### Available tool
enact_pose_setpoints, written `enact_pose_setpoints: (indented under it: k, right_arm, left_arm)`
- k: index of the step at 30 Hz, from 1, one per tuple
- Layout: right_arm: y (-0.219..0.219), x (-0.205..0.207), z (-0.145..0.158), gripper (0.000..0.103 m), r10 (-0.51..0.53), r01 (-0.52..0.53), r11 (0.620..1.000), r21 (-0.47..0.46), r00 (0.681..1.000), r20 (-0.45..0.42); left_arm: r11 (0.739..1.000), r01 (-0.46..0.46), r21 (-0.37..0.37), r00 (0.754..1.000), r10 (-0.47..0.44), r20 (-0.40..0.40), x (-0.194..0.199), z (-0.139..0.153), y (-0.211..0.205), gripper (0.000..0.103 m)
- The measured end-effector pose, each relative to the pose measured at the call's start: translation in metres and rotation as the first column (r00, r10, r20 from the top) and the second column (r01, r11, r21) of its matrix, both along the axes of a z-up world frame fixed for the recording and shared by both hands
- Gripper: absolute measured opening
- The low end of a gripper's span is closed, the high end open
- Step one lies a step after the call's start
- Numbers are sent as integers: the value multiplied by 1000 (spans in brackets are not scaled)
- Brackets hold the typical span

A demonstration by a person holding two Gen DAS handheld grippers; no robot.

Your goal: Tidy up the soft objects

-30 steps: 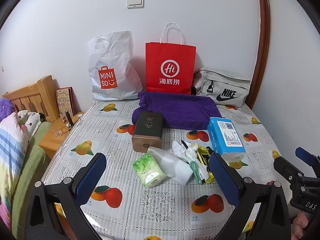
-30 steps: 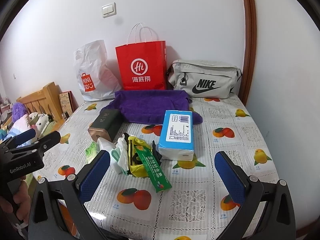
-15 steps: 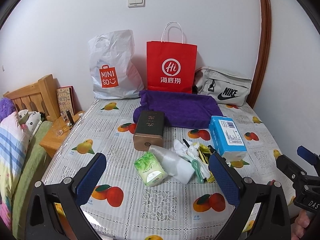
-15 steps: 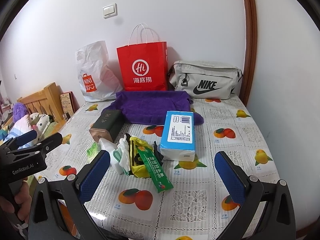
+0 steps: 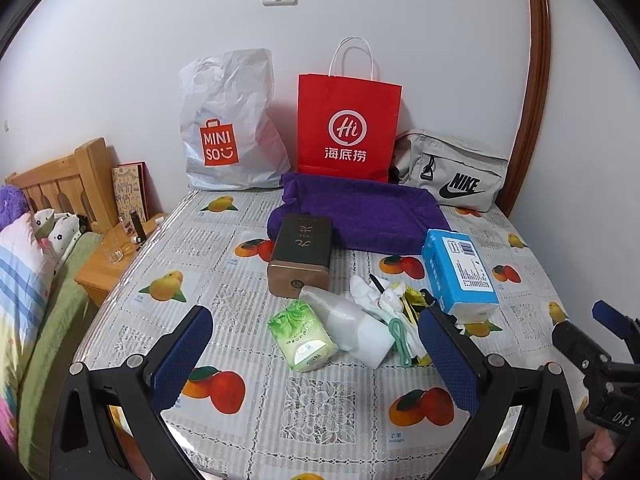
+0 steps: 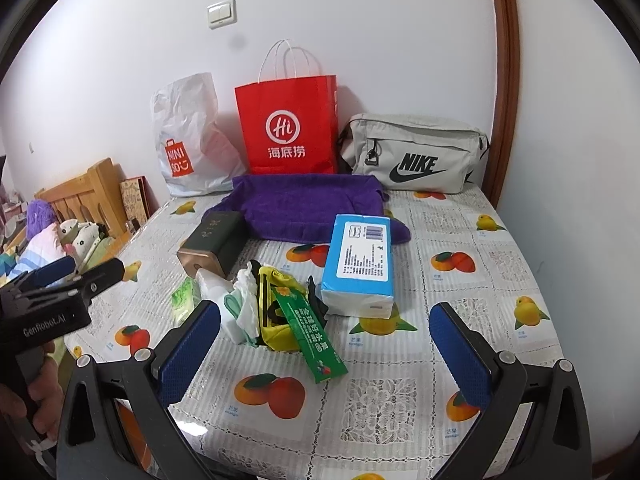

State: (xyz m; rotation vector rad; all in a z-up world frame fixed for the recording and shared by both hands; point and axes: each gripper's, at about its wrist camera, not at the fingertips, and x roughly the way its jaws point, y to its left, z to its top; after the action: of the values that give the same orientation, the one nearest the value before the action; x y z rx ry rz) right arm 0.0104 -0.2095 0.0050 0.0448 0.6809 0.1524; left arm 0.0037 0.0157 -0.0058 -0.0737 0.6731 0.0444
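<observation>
Nothing looks sorted yet: both tongs, left (image 5: 316, 354) and right (image 6: 324, 350), hang wide open and empty over the fruit-patterned tabletop (image 6: 460, 248), where the small green tissue pack (image 5: 303, 340) (beside crumpled white cloths (image 6: 247, 300)) awaits grasping.

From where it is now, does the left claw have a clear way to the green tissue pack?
Probably yes. The left claw is open and empty, and the green tissue pack lies straight ahead between its fingers with only bare tablecloth before it. A white pouch crowds its right side.
</observation>
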Motion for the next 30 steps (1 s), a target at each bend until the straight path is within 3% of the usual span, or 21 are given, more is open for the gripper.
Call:
enact_pose_setpoints:
  k: [14,20,22,29,30]
  right_arm:
    - [14,40,-65,101,127,-131,990,-47,988,-84]
    - [24,64,-102,85,189,-203,976,-79,969,-157]
    - [25,70,-110,75,195,-213,972,-101,966,-168]
    - [36,80,-131,64,242,-290,934,-209,943,-227]
    - [38,81,-133,54,251,-302,929,-215,939,-235]
  left_arm:
    - [998,-67,-7,993,66,-96,30,-47,30,103]
    - [994,-107,-8,982,104,-159,48,-74,48,103]
    - [994,-109,-7,980,106,-171,53,-80,50,103]
    - [995,-103,-10,972,98,-215,67,-98,53,103]
    - [995,-101,-11,971,96,-217,68,-100,53,103]
